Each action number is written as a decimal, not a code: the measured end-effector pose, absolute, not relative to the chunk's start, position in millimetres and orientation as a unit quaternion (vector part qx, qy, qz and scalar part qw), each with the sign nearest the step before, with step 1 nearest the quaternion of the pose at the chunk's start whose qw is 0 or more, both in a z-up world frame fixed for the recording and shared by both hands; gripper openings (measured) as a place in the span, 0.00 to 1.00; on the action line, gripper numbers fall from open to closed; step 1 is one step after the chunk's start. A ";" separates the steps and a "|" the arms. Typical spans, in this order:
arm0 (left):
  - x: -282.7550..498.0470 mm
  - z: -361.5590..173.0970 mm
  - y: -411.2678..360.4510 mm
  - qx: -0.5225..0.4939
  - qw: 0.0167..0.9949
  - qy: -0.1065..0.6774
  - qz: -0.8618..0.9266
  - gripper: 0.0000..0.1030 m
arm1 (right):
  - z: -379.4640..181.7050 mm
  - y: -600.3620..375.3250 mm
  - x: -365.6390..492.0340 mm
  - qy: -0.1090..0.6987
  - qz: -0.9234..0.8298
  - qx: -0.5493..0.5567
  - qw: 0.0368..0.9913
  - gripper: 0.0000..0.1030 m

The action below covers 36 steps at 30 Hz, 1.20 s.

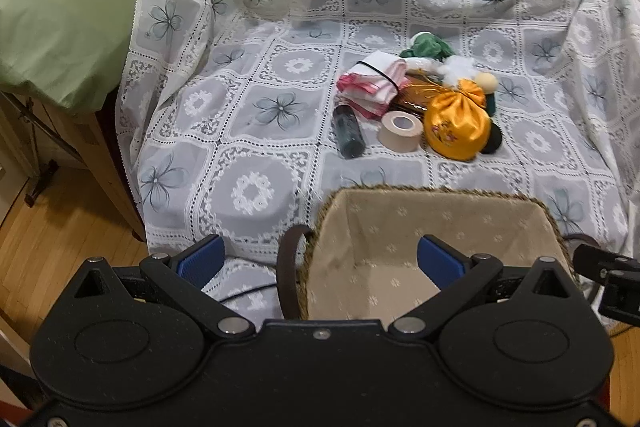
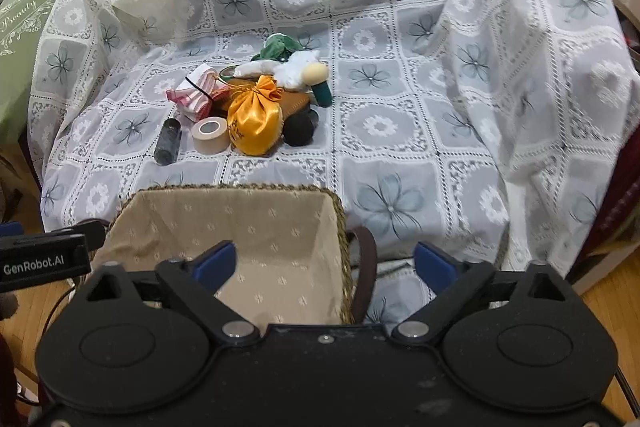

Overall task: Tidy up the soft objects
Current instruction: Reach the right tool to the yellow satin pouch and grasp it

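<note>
Both the left gripper (image 1: 320, 259) and right gripper (image 2: 325, 263) hang with jaws wide and empty over the near, empty lined basket (image 1: 440, 193), likely placed to receive the soft things heaped beyond it, orange satin pouch (image 1: 458, 131) foremost

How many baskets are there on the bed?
1: the lined basket sits at the near edge of the lace cover, in front of the pile. Nothing is inside.
</note>
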<state>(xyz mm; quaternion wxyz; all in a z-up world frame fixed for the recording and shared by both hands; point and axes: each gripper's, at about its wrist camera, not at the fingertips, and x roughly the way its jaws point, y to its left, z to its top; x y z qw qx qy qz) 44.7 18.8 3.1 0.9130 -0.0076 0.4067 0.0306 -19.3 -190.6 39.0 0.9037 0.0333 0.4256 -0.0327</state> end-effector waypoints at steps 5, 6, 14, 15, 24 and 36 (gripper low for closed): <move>69.2 -1.3 22.2 -0.005 0.908 0.418 0.029 0.96 | 35.7 -187.8 10.1 0.440 -0.022 0.033 0.897 0.80; 74.8 -1.8 22.4 -0.004 0.907 0.420 0.028 0.96 | 34.0 -187.2 15.9 0.444 -0.018 0.035 0.895 0.78; 121.1 -9.3 24.1 0.014 0.899 0.436 0.020 0.96 | 22.7 -179.1 64.0 0.471 0.017 0.054 0.880 0.75; 126.0 -10.2 25.3 0.015 0.899 0.438 0.021 0.96 | 21.7 -177.6 70.4 0.472 0.018 0.054 0.880 0.75; 175.0 -28.7 44.5 0.044 0.888 0.456 0.052 0.96 | 13.0 -163.5 119.4 0.480 0.021 0.043 0.876 0.76; 222.0 -67.4 36.5 0.064 0.861 0.504 0.007 0.96 | -2.0 -153.1 146.6 0.489 0.011 0.027 0.872 0.79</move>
